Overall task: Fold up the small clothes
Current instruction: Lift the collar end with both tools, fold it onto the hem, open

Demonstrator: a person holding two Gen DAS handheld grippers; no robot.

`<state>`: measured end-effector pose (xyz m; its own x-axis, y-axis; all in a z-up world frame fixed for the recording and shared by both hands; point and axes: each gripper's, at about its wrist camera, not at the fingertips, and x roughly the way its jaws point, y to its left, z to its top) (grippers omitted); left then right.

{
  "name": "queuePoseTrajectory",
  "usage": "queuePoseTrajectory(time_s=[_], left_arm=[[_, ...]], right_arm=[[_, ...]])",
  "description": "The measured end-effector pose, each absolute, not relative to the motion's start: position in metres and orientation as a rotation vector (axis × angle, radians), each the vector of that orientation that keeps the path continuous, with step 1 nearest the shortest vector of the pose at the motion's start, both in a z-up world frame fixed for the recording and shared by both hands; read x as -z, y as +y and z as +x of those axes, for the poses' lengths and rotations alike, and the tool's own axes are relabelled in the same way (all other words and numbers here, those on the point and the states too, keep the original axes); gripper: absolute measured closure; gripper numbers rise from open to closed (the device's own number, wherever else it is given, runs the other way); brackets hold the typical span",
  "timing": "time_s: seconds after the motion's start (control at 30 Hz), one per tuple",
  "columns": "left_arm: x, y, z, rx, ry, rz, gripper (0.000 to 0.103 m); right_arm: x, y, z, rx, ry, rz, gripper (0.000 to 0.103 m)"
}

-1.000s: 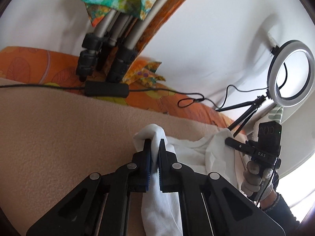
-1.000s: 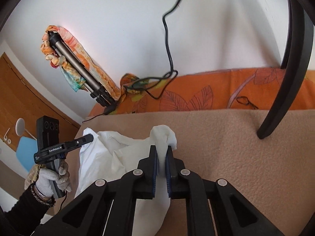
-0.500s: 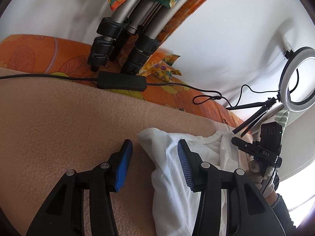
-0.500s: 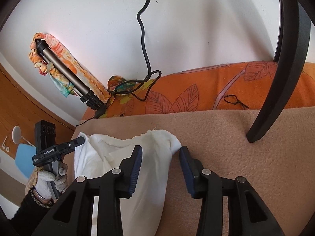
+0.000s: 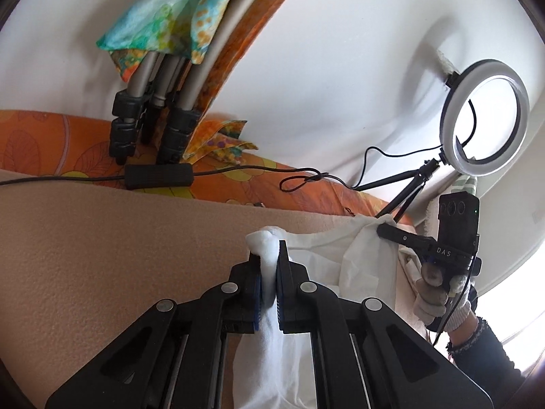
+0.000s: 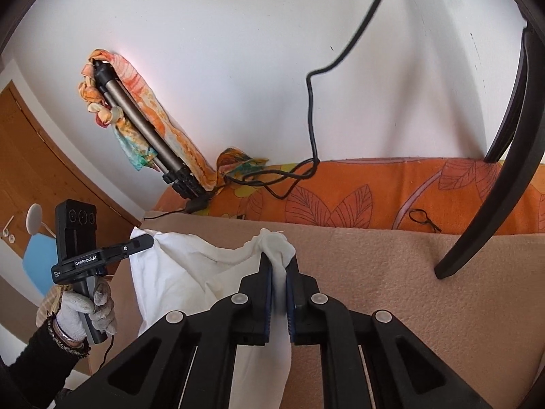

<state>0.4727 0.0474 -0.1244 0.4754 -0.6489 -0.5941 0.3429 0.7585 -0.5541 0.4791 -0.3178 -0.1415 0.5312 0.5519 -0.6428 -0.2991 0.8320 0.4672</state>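
Note:
A small white garment (image 5: 327, 266) lies on the tan blanket (image 5: 102, 255). My left gripper (image 5: 269, 259) is shut on a bunched corner of it, with cloth poking out past the fingertips. My right gripper (image 6: 279, 266) is shut on the opposite corner of the same white garment (image 6: 190, 269). The cloth hangs stretched between the two grippers. Each view shows the other gripper at its far side, the right gripper (image 5: 385, 228) and the left gripper (image 6: 146, 238), with its tip on the cloth.
A folded tripod (image 5: 153, 119) wrapped in coloured cloth leans on the white wall. A ring light (image 5: 483, 112) on a small stand sits at the right. A black cable with an inline box (image 5: 156, 175) runs over the orange patterned cover (image 6: 357, 197). A dark curved chair leg (image 6: 490, 177) stands on the blanket.
Half a second ago both grippers were open around the garment's corners on the blanket. Both have closed on the corners again, as one second ago.

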Motion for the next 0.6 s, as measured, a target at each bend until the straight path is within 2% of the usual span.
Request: queuePoseTrajectory(time_s=[0.37, 0.6], left_arm=[[0.069, 0.049, 0.407, 0.66, 0.821, -0.324, 0.098], [0.048, 0.05, 0.343, 0.677, 0.789, -0.281, 0.098]], right_arm=[[0.078, -0.309, 0.416, -0.569, 0.793, 0.244, 0.099], [0.06, -0.307, 0.353, -0.569, 0.776, 0.195, 0.099]])
